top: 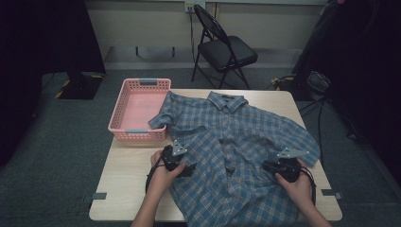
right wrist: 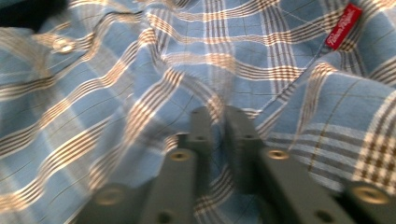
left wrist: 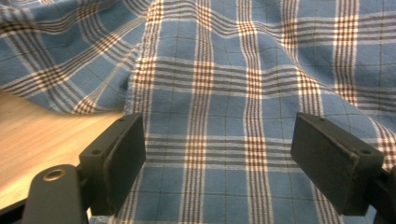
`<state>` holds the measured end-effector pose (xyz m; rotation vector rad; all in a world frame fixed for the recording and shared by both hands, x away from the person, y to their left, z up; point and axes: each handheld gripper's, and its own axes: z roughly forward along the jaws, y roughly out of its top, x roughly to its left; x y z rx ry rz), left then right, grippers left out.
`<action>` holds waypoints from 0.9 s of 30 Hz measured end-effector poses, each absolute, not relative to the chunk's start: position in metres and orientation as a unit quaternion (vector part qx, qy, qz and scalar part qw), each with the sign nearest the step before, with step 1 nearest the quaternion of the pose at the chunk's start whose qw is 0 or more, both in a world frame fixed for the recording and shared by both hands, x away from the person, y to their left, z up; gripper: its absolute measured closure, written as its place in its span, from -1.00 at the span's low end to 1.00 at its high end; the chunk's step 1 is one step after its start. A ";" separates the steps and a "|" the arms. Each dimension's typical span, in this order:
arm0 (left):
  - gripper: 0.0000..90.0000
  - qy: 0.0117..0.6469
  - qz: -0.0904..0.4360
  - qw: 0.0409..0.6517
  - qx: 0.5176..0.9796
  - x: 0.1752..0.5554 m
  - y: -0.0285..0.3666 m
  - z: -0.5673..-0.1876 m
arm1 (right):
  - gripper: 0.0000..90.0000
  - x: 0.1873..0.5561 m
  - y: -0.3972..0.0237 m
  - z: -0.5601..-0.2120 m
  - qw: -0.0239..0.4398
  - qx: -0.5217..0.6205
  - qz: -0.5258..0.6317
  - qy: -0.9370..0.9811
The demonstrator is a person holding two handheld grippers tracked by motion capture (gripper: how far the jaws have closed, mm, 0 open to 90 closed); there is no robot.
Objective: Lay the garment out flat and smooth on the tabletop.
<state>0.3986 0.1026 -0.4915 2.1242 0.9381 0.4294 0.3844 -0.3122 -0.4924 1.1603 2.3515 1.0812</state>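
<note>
High view: blue plaid shirt (top: pixel 236 146) spread flat | left hand-held gripper (left wrist: pixel 219 158) wide | right hand-held gripper (right wrist: pixel 219 140) pinching shirt

Pink basket (top: pixel 137 109) at the table's (top: pixel 125 175) far-left edge; black folding chair (top: pixel 224 47) beyond.

Bare table (top: pixel 127 165) left; pink basket (top: pixel 138 109) beyond.

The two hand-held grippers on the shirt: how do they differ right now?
The left hand-held gripper has its jaws spread wide over flat cloth, gripping nothing; the right hand-held gripper has its jaws nearly together, pinching a fold. The left sits by the plaid shirt's edge near bare table; the right is over cloth. Both are black.
</note>
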 end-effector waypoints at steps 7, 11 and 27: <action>-0.61 0.364 0.166 0.380 0.834 0.399 0.104 -0.492 | 0.99 0.361 -0.310 -0.491 0.118 0.380 0.382 0.834; -0.61 0.369 0.172 0.376 0.832 0.401 0.108 -0.493 | 0.62 0.354 -0.314 -0.486 0.153 0.379 0.381 0.830; -0.08 0.393 0.179 0.375 0.821 0.407 0.121 -0.497 | -0.24 0.407 -0.322 -0.497 0.212 0.423 0.364 0.802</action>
